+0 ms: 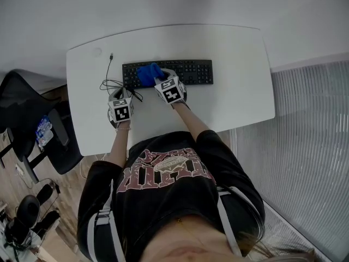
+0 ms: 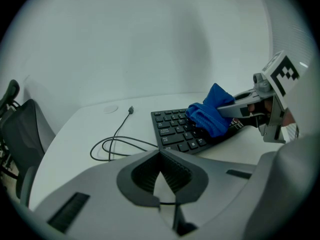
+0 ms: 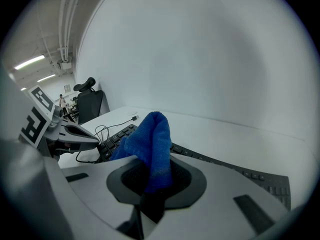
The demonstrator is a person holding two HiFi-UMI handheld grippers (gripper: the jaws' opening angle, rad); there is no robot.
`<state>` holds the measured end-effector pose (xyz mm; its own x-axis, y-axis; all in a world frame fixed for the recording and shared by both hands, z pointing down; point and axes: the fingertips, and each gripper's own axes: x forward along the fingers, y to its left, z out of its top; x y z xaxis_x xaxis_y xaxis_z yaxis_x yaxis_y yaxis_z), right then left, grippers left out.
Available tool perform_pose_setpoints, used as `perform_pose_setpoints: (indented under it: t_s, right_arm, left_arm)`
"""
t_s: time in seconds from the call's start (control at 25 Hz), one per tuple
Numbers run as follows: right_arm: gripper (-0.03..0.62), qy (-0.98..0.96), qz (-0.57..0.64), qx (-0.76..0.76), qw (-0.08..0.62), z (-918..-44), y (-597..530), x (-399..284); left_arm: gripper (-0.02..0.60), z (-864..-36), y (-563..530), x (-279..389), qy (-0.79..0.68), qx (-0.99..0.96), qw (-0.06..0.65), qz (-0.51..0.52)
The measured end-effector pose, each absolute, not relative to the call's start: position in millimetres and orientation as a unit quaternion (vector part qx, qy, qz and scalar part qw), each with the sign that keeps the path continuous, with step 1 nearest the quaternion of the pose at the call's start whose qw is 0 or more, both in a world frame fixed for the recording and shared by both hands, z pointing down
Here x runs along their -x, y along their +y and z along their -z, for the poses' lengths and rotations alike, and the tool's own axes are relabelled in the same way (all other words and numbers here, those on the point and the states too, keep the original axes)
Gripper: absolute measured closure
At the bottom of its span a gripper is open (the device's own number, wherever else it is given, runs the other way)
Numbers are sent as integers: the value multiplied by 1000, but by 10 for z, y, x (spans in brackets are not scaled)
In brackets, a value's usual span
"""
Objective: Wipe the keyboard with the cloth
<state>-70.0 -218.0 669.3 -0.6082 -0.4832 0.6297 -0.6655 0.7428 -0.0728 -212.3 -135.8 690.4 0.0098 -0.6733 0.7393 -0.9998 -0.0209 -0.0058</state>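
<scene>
Jaws of left hand-held gripper [image 2: 161,154] together, empty, near cable [image 1: 109,83] on surface [image 1: 234,91]. Right hand-held gripper [image 3: 150,178] clamped on blue cloth [image 3: 150,141], bunch on keyboard [image 1: 191,71] left part. Cloth likely soft, light, floppy; bunched fold best hold.

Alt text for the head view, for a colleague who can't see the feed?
Seen from above, the right gripper holds a blue cloth on the left part of a black keyboard on a white table. The left gripper is beside a loose cable, tongs shut and empty.
</scene>
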Motion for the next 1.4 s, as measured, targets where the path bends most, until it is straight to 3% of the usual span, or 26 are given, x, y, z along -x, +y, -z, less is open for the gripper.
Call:
perform_pose_setpoints:
  t_s: [1.4]
  right_arm:
    - [530,-836,-160,-425,307,-6788,-2396,-643]
  left_arm:
    - [551,-6956,-1329,2109,-643,-644,286,-301]
